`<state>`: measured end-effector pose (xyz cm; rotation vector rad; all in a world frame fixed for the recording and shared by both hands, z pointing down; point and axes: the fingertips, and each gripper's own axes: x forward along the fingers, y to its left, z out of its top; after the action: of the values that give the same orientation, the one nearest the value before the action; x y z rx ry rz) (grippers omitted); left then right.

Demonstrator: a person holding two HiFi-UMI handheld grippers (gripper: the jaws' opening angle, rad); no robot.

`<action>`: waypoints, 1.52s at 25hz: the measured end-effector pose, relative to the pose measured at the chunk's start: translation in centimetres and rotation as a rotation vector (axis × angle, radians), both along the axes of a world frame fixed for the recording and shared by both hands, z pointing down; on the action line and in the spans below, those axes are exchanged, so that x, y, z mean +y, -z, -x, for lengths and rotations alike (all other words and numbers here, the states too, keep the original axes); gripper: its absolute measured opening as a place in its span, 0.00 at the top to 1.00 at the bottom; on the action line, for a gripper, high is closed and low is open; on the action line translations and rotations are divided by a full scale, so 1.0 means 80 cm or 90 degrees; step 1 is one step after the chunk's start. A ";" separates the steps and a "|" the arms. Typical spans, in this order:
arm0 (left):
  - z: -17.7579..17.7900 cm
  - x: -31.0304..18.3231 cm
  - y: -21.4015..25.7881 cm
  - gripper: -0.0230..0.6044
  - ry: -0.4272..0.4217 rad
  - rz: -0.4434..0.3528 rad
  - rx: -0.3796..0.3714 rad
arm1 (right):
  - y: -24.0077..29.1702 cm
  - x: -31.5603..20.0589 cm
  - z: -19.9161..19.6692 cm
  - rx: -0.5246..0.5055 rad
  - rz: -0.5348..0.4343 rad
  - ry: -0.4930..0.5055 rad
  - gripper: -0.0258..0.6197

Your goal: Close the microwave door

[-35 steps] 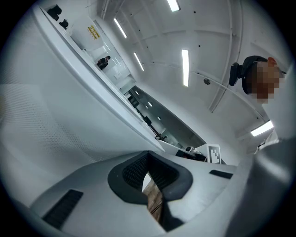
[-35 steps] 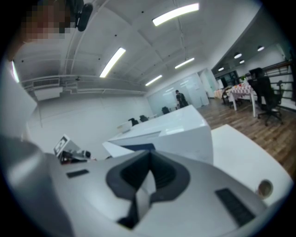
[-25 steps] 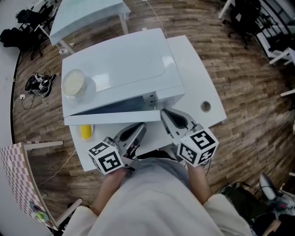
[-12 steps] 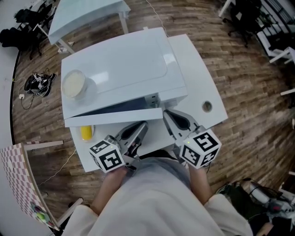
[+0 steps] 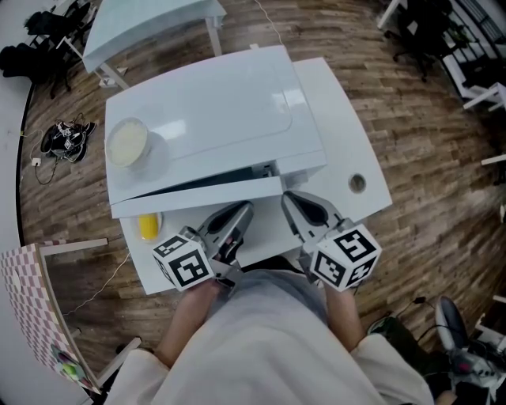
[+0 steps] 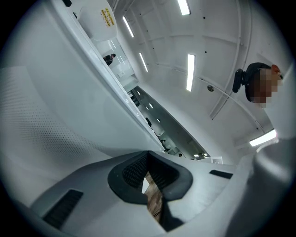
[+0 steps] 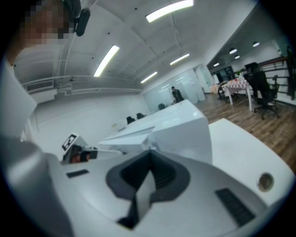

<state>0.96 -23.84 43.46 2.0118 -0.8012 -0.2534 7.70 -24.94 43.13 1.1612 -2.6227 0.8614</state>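
A white microwave (image 5: pixel 205 111) stands on a white table (image 5: pixel 348 142). Its door (image 5: pixel 198 199) is slightly ajar, with a thin dark gap along the top that widens toward the left. My left gripper (image 5: pixel 239 212) is shut and empty, its tips close against the door's front face. In the left gripper view the door (image 6: pixel 69 115) fills the left side just beyond the shut left gripper (image 6: pixel 148 153). My right gripper (image 5: pixel 289 198) is also shut and empty, at the door's right end. The right gripper view shows the right gripper (image 7: pixel 150 153) before the microwave (image 7: pixel 180 129).
A round cream bowl (image 5: pixel 127 142) sits on the microwave's top left. A yellow object (image 5: pixel 148 227) lies on the table below the door's left end. The table has a cable hole (image 5: pixel 357 183) at right. Another white table (image 5: pixel 150 24) stands behind, with shoes (image 5: pixel 67 142) on the floor.
The door has swung further toward the microwave body and the dark gap has narrowed. Both grippers have moved slightly forward with it.
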 end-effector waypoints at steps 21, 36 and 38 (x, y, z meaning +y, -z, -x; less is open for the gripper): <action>0.005 -0.013 -0.005 0.94 0.006 0.021 0.030 | 0.012 -0.006 0.021 -0.006 -0.014 0.019 0.93; 0.007 -0.015 -0.004 0.94 0.009 0.023 0.034 | 0.015 -0.011 0.022 -0.010 -0.009 0.008 0.93; 0.008 -0.017 -0.004 0.94 0.011 0.022 0.032 | 0.015 -0.014 0.021 -0.013 -0.007 0.006 0.93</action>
<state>0.35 -25.20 43.74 1.9595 -0.7868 -0.2966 5.99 -26.03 41.89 1.1490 -2.6495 0.8623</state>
